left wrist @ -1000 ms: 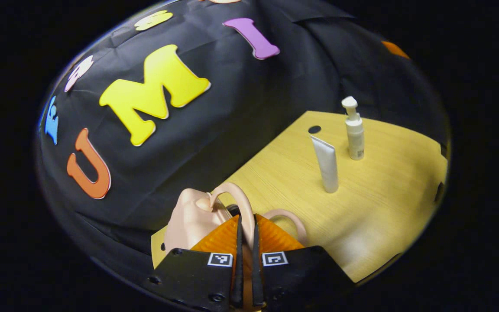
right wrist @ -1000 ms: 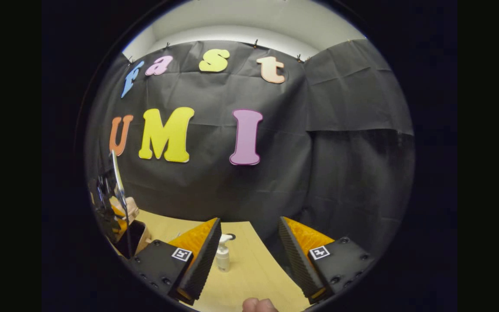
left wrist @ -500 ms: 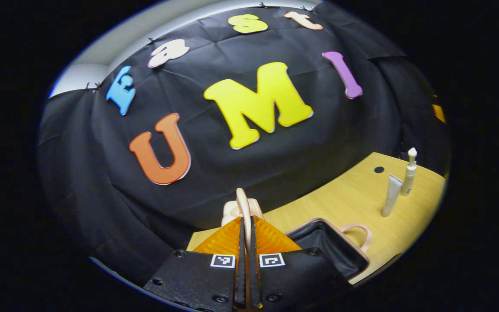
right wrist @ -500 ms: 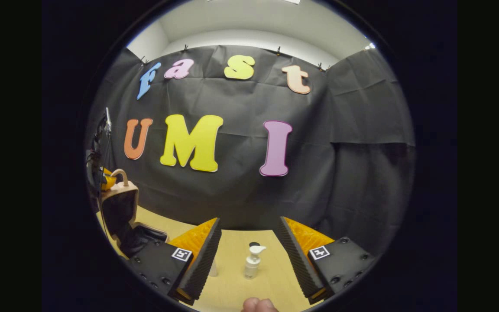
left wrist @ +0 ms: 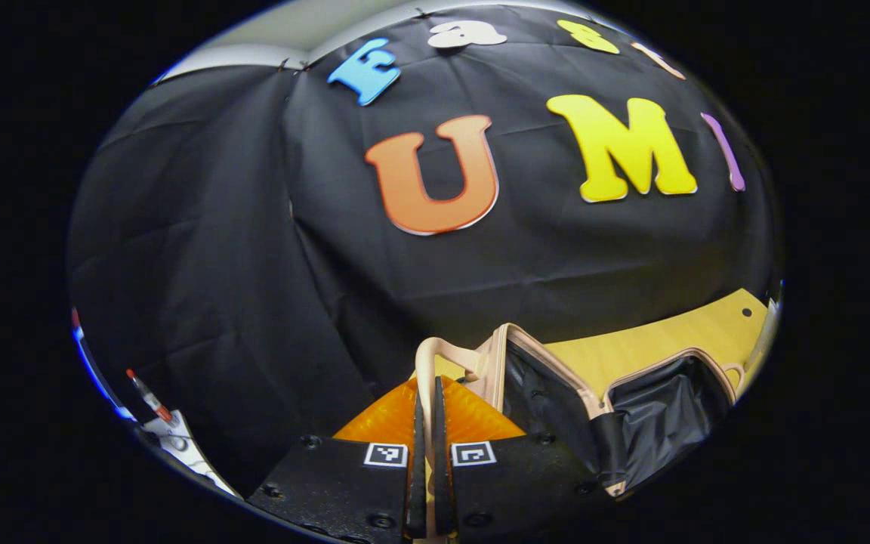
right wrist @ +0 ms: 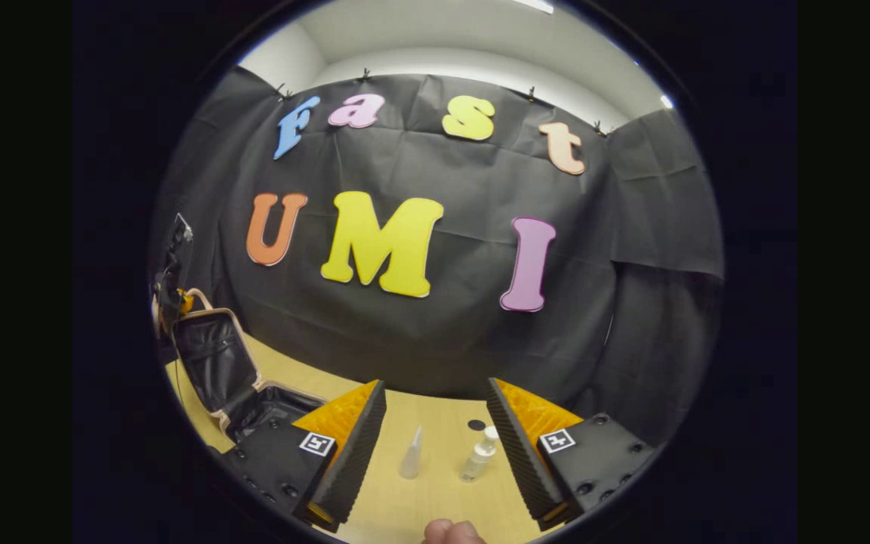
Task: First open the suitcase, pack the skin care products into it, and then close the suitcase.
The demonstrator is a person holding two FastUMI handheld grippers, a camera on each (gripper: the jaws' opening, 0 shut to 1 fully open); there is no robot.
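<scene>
The lid handle (left wrist: 426, 361) is pinched by the left gripper (left wrist: 427, 423) and should be swung fully back from the case (right wrist: 269, 412), while the right gripper (right wrist: 435, 446) is held spread.

One suitcase (right wrist: 231, 378) lies open at lower left of the right gripper view; two skin care products stand lower centre (a tube (right wrist: 410, 454) and a pump bottle (right wrist: 478, 456)), on one tabletop (right wrist: 435, 491).
</scene>
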